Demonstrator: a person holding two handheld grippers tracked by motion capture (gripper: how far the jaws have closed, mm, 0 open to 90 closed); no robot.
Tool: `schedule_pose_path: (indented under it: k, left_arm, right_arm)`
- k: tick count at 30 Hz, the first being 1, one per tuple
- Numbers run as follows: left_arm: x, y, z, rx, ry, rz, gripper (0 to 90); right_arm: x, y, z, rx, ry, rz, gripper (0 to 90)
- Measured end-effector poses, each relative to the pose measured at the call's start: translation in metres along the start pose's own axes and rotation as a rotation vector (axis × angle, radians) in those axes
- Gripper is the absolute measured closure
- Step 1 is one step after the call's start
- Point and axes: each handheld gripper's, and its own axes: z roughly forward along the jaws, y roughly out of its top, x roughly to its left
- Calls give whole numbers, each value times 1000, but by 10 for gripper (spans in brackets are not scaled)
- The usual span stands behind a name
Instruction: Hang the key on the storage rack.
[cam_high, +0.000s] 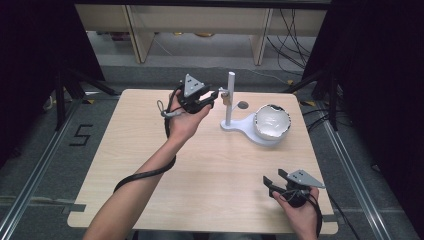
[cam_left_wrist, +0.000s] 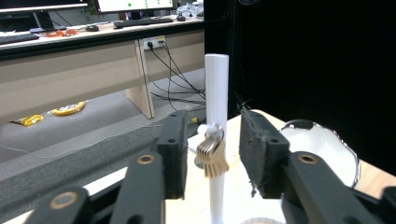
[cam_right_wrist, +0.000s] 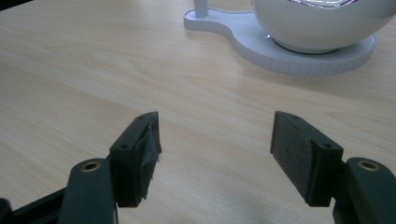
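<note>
Left gripper (cam_high: 212, 96) at the stand post, jaws apart around hanging keys.
Keys (cam_left_wrist: 212, 156) hang from the white post (cam_left_wrist: 216, 93); pads not touching them. Right gripper (cam_high: 270, 182) open, low at near-right of table (cam_high: 150, 165); bowl (cam_high: 272, 121) on stand base.

bowl (cam_right_wrist: 322, 23): top cut off | post (cam_left_wrist: 217, 121): base hidden | keys (cam_left_wrist: 212, 156): blurry
</note>
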Motion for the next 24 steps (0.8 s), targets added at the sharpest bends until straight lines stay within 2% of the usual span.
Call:
schedule_pose_path:
  k: [2,3,4,5,7,9,10,15,16,17,18,19,20,21,23,24]
  left_arm:
    - [7,-6,-14,-9,3,27,556]
    - [7,-6,-14,-9,3,27,542]
    - [9,-8,-19,-6,3,26,525]
    - [14,-12,-29,-5,4,29,512]
    - [16,-14,-34,4,4,33,498]
    - [22,-20,-49,14,7,37,452]
    - [22,-20,-49,14,7,37,440]
    - [29,-33,-73,19,17,52,406]
    - [32,-38,-81,22,25,53,395]
    - [32,-38,-81,22,25,53,393]
    - [33,-44,-89,24,30,57,389]
    - [33,-49,-95,38,41,37,386]
    - [33,-49,-95,38,41,37,381]
    - [35,-52,-98,29,33,59,375]
    - [36,-60,-106,38,39,71,366]
    - [37,-68,-113,43,38,65,363]
  right_arm:
    - [2,0,-1,20,-12,11,340]
    - [2,0,-1,20,-12,11,340]
    - [0,0,0,8,-10,-13,340]
    - [0,0,-1,9,-11,-13,340]
    - [0,1,-1,7,-12,-13,340]
    - [-1,1,-1,11,-9,-21,340]
    - [-1,1,-1,11,-9,-21,340]
    - [0,1,-1,20,-7,-22,340]
    - [0,1,0,7,-16,-35,340]
    - [0,1,0,7,-16,-35,340]
    - [1,1,0,9,-10,-29,340]
    - [1,1,0,10,-14,-30,340]
    - [1,1,0,10,-14,-30,340]
    - [1,1,1,8,-11,-30,340]
    - [3,1,0,9,-16,-20,340]
    - [5,1,-1,21,-14,7,340]
